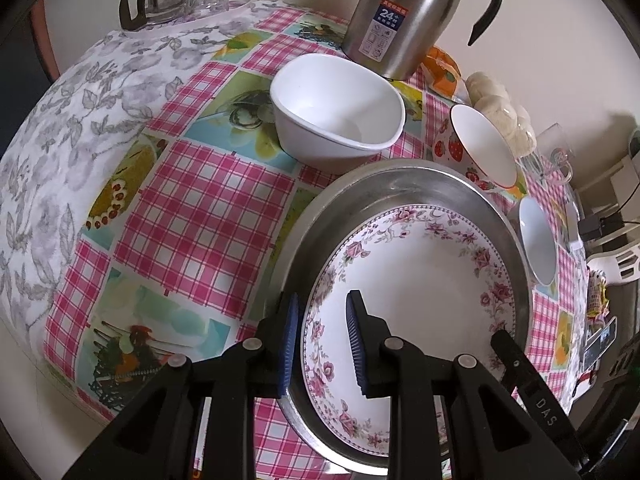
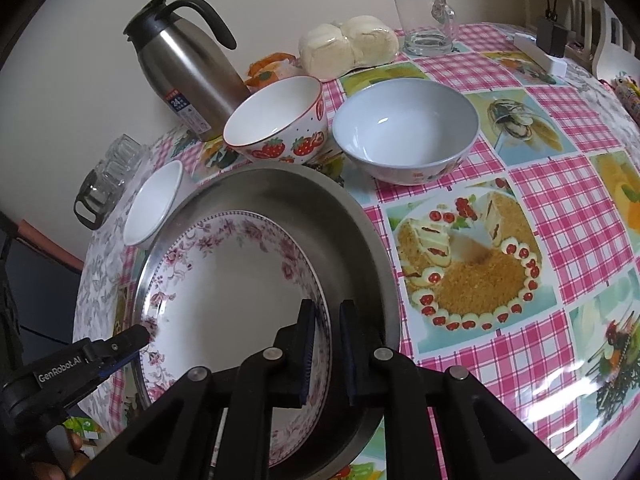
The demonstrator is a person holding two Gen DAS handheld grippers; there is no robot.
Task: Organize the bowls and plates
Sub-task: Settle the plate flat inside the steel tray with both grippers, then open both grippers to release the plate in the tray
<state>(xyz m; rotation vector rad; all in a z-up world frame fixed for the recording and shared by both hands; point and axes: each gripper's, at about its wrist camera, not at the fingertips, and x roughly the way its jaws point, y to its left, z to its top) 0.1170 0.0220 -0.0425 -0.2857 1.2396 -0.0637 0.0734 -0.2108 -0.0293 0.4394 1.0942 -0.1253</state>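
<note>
left gripper (image 1: 322, 344) straddles floral plate (image 1: 416, 280) rim, not closed | right gripper (image 2: 323, 344) likewise | steel tray (image 1: 400, 178) beneath | bowls, thermos (image 1: 400, 12) behind

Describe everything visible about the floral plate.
The floral plate is white, glossy and ceramic-looking, with pink roses and a dotted edge around its rim. It is empty and lies inside the metal pan, pushed toward the pan's left wall. The left gripper and right gripper each straddle its rim on opposite sides, jaws not visibly closed on it.
</note>
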